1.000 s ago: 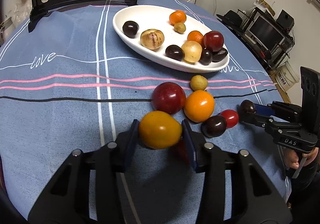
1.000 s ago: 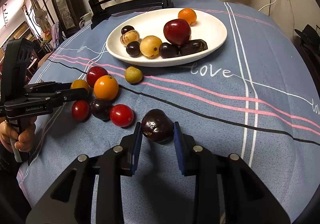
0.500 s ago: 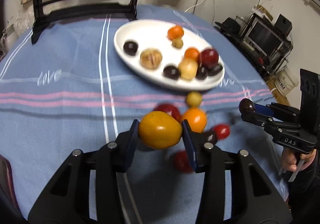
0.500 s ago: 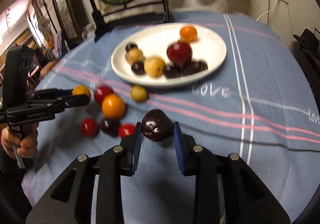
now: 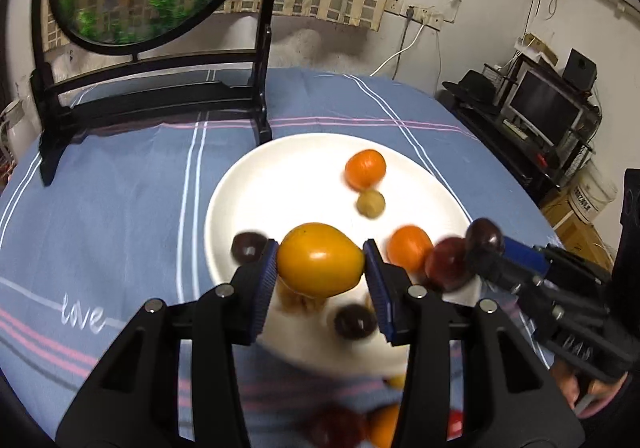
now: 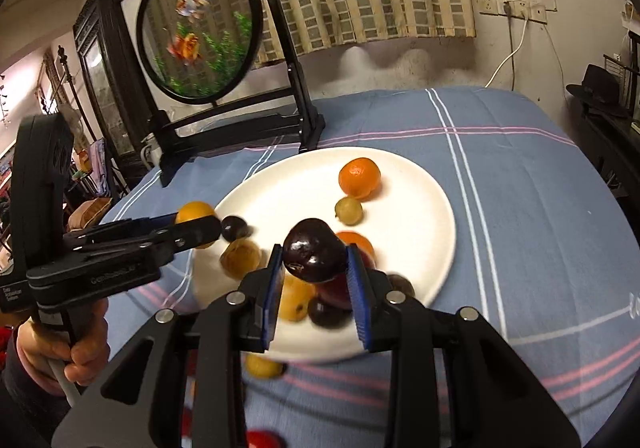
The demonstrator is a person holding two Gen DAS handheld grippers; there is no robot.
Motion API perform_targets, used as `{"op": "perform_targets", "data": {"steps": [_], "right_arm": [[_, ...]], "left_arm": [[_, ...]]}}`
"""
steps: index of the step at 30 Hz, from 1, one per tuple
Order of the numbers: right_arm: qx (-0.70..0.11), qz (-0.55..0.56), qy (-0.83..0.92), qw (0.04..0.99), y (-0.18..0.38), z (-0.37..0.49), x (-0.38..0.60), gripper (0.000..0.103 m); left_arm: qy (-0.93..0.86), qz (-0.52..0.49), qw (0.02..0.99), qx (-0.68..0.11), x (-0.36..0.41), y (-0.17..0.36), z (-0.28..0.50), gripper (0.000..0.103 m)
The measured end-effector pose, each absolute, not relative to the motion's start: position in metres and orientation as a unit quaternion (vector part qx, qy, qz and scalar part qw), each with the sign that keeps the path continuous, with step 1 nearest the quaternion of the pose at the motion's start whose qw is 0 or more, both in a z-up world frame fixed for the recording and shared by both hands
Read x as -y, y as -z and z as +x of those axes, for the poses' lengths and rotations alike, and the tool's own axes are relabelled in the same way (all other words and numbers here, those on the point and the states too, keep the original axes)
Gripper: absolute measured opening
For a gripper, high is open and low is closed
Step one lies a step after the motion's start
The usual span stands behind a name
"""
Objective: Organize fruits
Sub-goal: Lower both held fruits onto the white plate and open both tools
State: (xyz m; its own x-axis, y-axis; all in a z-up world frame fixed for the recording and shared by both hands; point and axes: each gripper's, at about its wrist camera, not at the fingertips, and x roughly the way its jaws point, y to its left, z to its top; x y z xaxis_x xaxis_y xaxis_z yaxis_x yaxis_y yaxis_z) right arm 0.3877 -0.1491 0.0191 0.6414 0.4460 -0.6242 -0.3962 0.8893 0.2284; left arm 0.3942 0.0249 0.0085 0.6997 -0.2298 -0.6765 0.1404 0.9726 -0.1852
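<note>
My left gripper [image 5: 320, 268] is shut on a yellow-orange fruit [image 5: 320, 259] and holds it over the near left part of the white oval plate [image 5: 288, 175]. My right gripper [image 6: 314, 264] is shut on a dark purple plum [image 6: 314, 250] and holds it over the plate's [image 6: 416, 215] near part. The plate holds an orange mandarin [image 6: 359, 177], a small green-yellow fruit [image 6: 349, 210], dark plums and other fruit. The right gripper with its plum [image 5: 484, 236] shows at the right of the left wrist view. The left gripper with its fruit [image 6: 195, 212] shows at the left of the right wrist view.
A round fish picture on a black stand [image 5: 152, 95] stands behind the plate. Several loose fruits lie on the blue striped tablecloth [image 6: 520, 175] below the grippers, among them a yellow one [image 6: 262, 364] and a red one [image 6: 262, 440]. Furniture and a monitor [image 5: 544, 111] stand beyond the table's right edge.
Both grippers have risen and moved forward from the loose fruit pile to above the plate, each still holding its fruit.
</note>
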Motion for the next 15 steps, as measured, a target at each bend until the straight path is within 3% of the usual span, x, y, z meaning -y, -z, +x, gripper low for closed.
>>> {"op": "perform_targets", "data": {"steps": [2,3,4,6,7,11,15], "right_arm": [[-0.350,0.032,-0.235,0.906,-0.017,0.395,0.145,0.033],[-0.347,0.027,-0.240,0.906,-0.017,0.397,0.141,0.034],[-0.345,0.025,-0.244,0.906,-0.017,0.398,0.139,0.038],[-0.335,0.024,-0.241,0.911,-0.020,0.392,0.139,0.064],[-0.324,0.024,-0.237,0.916,-0.022,0.389,0.140,0.067],[-0.312,0.008,-0.246,0.917,-0.036,0.367,0.142,0.067],[-0.327,-0.015,-0.262,0.908,-0.031,0.337,0.143,0.067]], "left_arm": [[0.104,-0.065,0.915,-0.384,-0.021,-0.004,0.405,0.047],[0.102,-0.071,0.915,-0.383,-0.022,-0.004,0.408,0.055],[0.098,-0.074,0.918,-0.376,-0.023,-0.005,0.406,0.073],[0.086,-0.079,0.927,-0.357,-0.030,-0.013,0.398,0.078],[0.089,-0.082,0.926,-0.357,-0.034,-0.016,0.396,0.081],[0.066,-0.092,0.932,-0.344,-0.048,-0.026,0.372,0.097],[0.033,-0.068,0.936,-0.345,-0.056,-0.026,0.343,0.098]]}}
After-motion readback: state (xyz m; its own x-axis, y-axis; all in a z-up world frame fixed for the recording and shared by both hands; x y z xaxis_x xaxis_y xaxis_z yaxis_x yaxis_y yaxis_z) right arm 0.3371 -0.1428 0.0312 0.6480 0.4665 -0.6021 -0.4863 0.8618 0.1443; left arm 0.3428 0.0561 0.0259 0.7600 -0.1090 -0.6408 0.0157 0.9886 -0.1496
